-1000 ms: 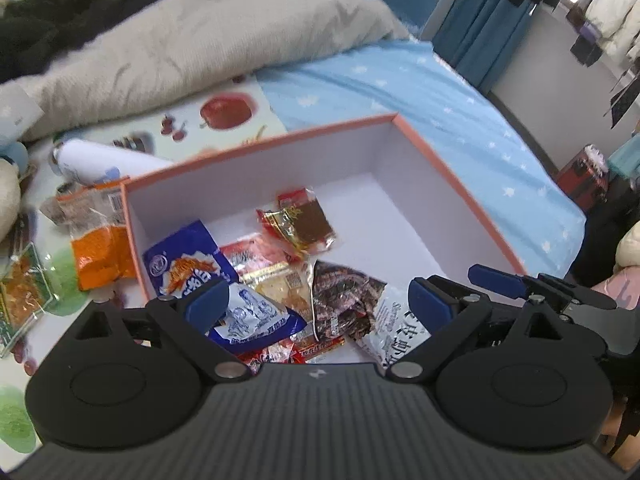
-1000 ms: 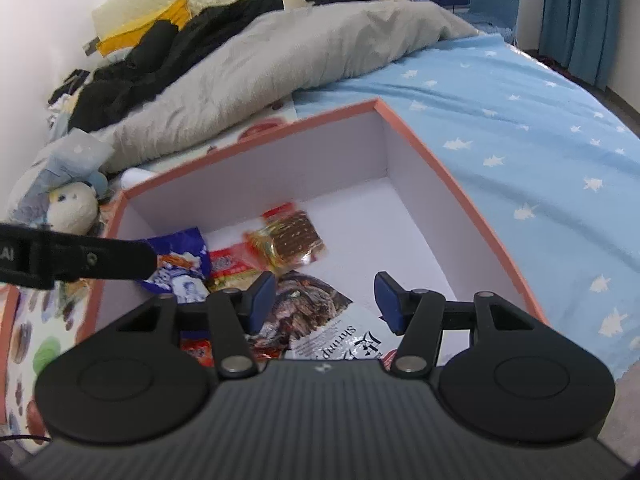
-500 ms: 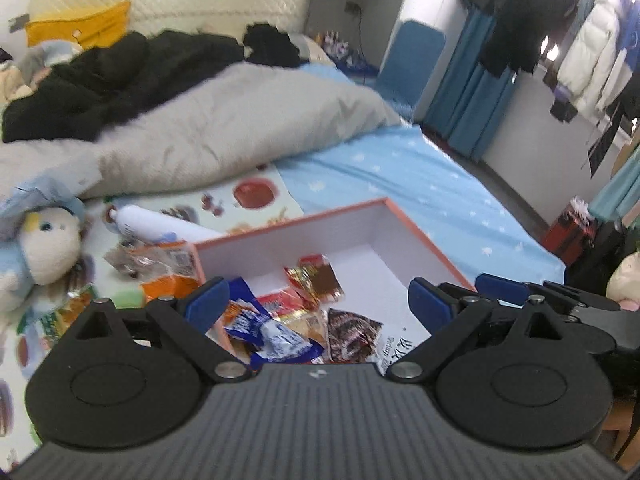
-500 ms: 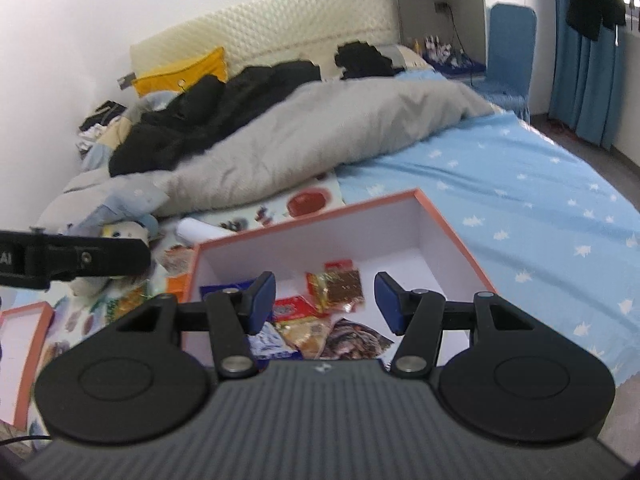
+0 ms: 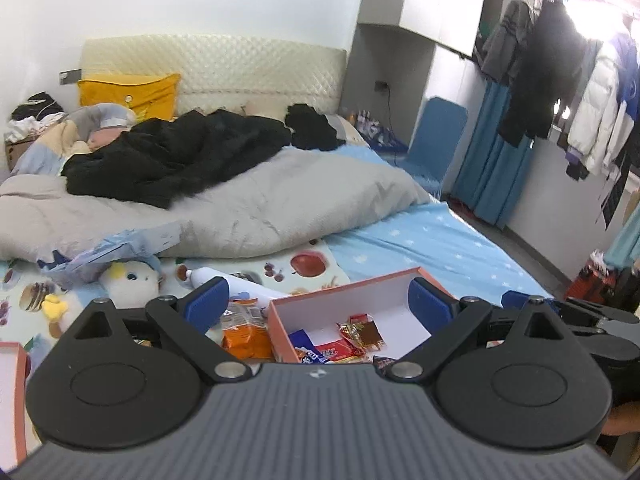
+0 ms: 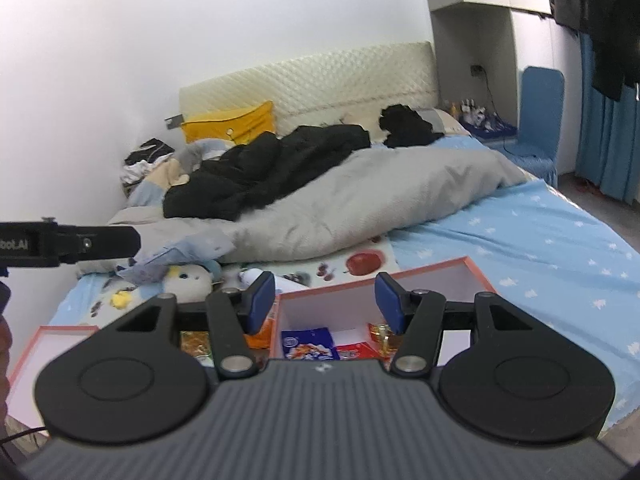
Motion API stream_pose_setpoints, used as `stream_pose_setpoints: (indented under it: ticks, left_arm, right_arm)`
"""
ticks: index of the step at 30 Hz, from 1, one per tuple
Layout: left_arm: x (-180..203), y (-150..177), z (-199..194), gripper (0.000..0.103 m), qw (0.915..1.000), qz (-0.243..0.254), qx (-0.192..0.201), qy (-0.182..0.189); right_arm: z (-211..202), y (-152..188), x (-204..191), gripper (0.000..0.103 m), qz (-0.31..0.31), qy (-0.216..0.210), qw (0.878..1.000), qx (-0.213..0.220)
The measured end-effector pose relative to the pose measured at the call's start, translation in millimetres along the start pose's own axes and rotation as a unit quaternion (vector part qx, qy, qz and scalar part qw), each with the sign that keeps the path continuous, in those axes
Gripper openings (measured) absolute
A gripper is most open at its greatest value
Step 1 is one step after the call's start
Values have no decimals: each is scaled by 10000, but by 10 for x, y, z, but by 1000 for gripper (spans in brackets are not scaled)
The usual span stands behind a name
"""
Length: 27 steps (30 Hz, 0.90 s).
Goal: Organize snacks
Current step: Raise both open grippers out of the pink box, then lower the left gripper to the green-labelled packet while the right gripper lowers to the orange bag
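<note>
While our two handheld grippers hang above the bed, an orange-rimmed box (image 5: 360, 284) sits on the fruit-print mat (image 5: 308, 266) below them, holding the sorted snacks: a blue packet (image 6: 306, 342), a red packet (image 6: 354, 350) and a gold-wrapped one (image 5: 362, 330). An orange snack bag (image 5: 244, 334) lies outside the box, just beside its left wall. Our left gripper (image 5: 318, 300) stands released, its blue pads wide apart with nothing between them. The jaws of our right gripper (image 6: 324, 300) are opening (they too frame only air, with the box seen well beyond them). At the near left lies what looks like the box's lid (image 6: 60, 336), its white inside showing. Farther left on the mat rest a plush toy (image 5: 128, 278) and a white tube (image 5: 244, 286). A grey duvet (image 5: 248, 208) and black clothing (image 5: 176, 156) are heaped toward the far headboard.
</note>
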State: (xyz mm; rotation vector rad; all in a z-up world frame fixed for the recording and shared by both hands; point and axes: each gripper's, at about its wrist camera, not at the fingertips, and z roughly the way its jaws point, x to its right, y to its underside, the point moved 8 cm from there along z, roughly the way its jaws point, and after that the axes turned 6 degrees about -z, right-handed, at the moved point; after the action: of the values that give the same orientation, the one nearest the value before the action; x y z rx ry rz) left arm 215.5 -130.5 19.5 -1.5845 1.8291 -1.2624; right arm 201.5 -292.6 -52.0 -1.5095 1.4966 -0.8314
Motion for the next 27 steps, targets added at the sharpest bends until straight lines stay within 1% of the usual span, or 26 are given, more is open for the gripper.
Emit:
stream_pose_setpoints:
  ticks: [4,8,16,20,26,27]
  left_arm:
    - [-169,126,-218,98,9998,-100,126,-128]
    - [-359,318,-395,98,9992,-245,181,-246]
    - [-805,776,-572,98,9957,-715,55,-582]
    - [-908,986,-616,98,9944,-843,3,-642]
    - [-1036,1305,-629,98,9919,-993,-141,-780]
    - [-1068,1365,-628,98,9912,-1027,-181,-814]
  right_arm:
    - [-50,86,-212,66,-58,-189,9998,2]
    - [-52,215,-411,66,-139,-334,9993,-35]
    - [-72,531,-790,66,-337,-648,9973,-108]
    - [-122,639,-942,66,-436,-722,9964,-70]
    - [-147,849,-1067,66,-455,-686,9964,-224]
    - [-143,881,-1094,66,-463,-732,9959,-262]
